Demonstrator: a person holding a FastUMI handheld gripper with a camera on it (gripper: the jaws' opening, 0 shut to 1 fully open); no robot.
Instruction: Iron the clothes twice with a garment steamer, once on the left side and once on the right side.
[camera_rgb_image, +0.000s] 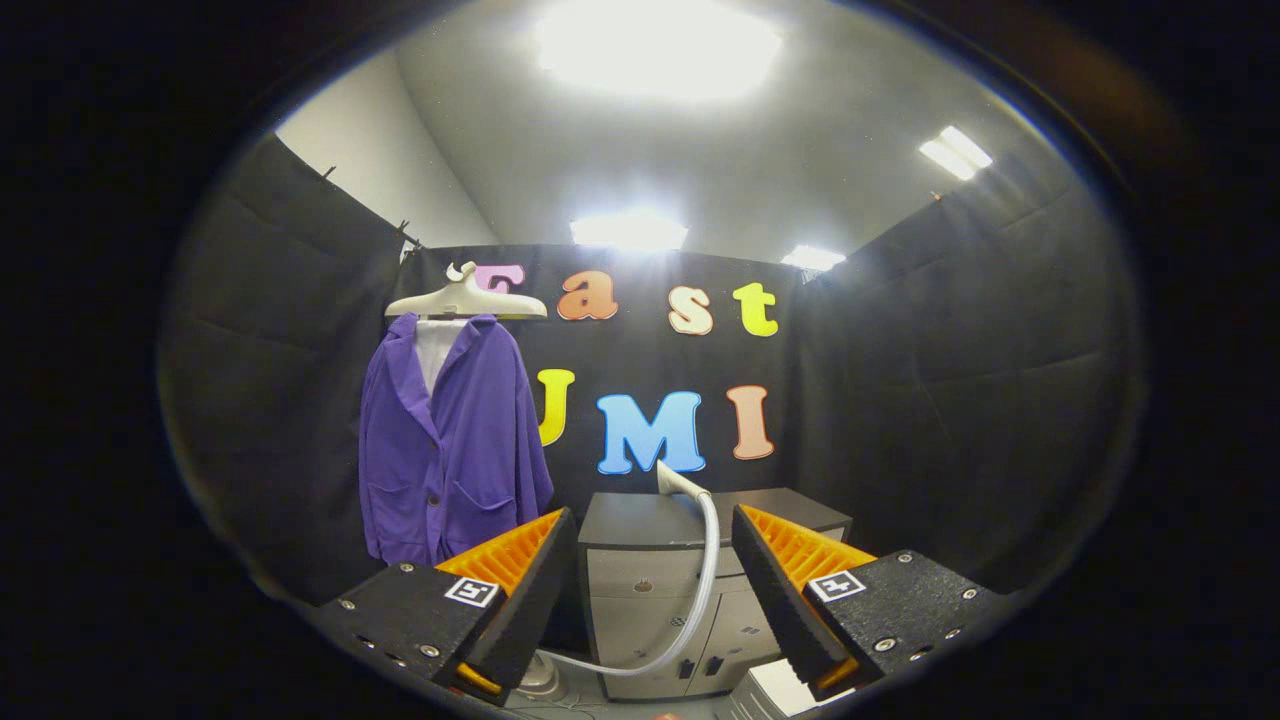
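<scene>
— What does the garment look like?
— A purple jacket (450, 440), with lapels and patch pockets low on its front. It hangs upright on a pale hanger (466, 298) against the booth's back wall, its front facing this way and something white showing at the collar.
— And the steamer?
— The garment steamer's head (676, 481) is pale and tilted, resting on top of the grey cabinet. Its hose (700, 590), light grey, drops from the head in a curve down the cabinet's front toward the floor.
— How do the two lie to each other?
— Apart; the jacket hangs off to the left of the steamer head and higher.
</scene>
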